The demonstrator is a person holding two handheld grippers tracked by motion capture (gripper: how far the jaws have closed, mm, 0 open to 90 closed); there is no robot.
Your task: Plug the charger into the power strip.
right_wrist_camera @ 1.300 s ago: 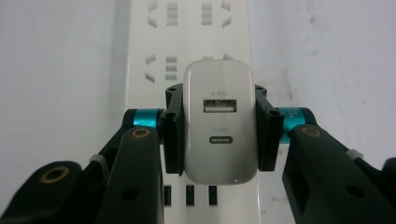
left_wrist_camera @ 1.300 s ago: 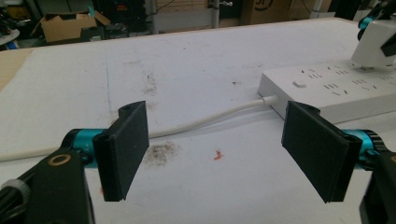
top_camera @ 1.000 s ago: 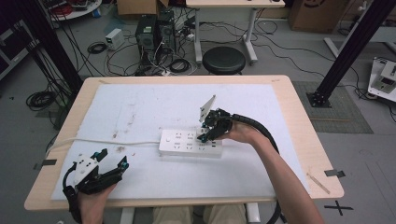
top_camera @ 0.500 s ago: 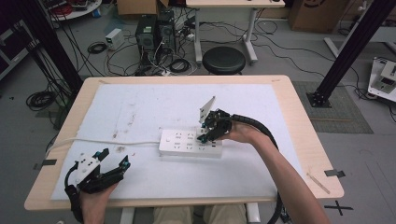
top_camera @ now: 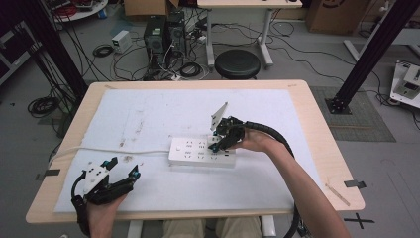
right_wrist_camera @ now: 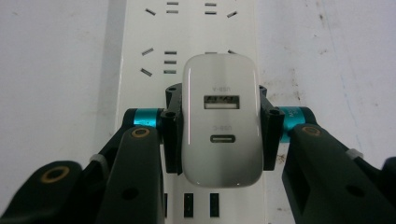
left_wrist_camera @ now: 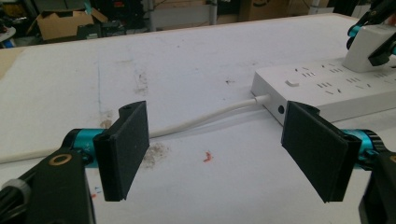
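Power strip point(top_camera: 202, 151) lies mid-desk point(top_camera: 317, 124) on the white mat. At the near left, the left gripper point(top_camera: 119, 173) hovers, fingers point(left_wrist_camera: 125, 149) spread wide, nothing between them. Right gripper point(top_camera: 221, 140) pinches a white USB charger point(right_wrist_camera: 220, 119) on the strip.

Counts: 1 table point(top_camera: 317, 124), 1 white mat point(top_camera: 148, 114), 1 power strip point(top_camera: 190, 151) with 1 cord point(top_camera: 109, 150), 1 charger point(right_wrist_camera: 220, 119) with 2 USB ports, 2 grippers: left point(top_camera: 121, 168), right point(top_camera: 218, 141). Floor: 1 stool point(top_camera: 237, 63).
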